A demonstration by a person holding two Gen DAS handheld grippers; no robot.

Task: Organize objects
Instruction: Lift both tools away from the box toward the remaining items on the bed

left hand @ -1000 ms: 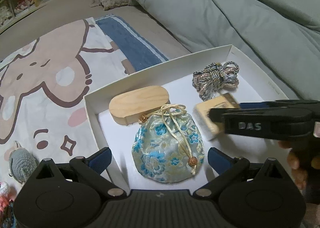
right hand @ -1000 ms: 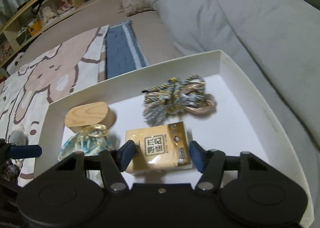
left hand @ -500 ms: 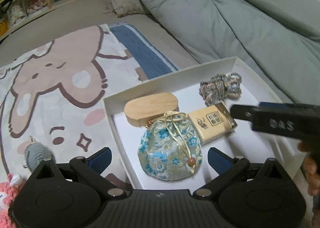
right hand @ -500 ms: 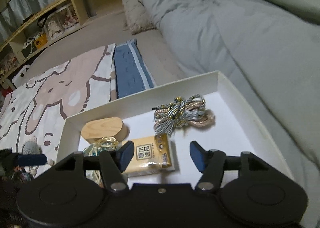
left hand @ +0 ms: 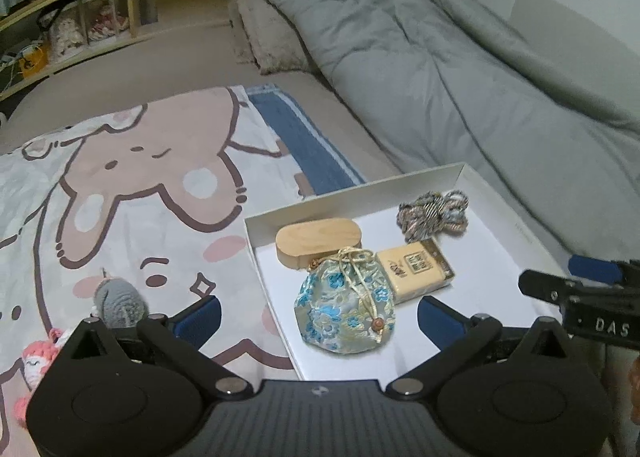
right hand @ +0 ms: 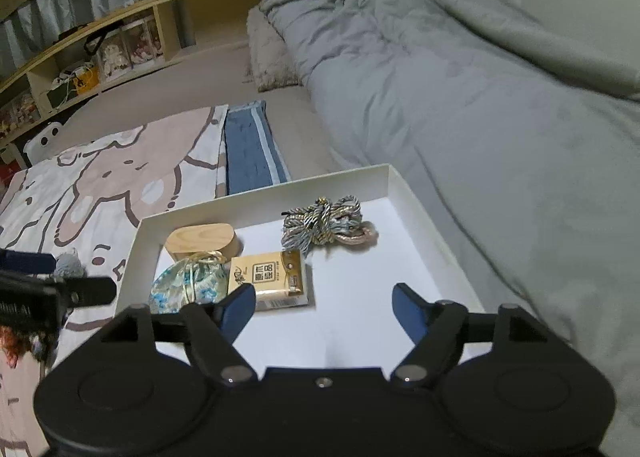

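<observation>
Both grippers, left [left hand: 318, 315] and right [right hand: 324, 307], hover empty with jaws spread above the white box [right hand: 416, 201]; next, drop squarely over the grey crocheted toy [left hand: 118, 299] lying outside on the blanket.

Pouch [left hand: 345, 303], tissues [left hand: 416, 269], cord [left hand: 433, 213] in tray [left hand: 516, 225]

Right gripper [right hand: 324, 307] gapes empty above white box [right hand: 416, 201].
</observation>
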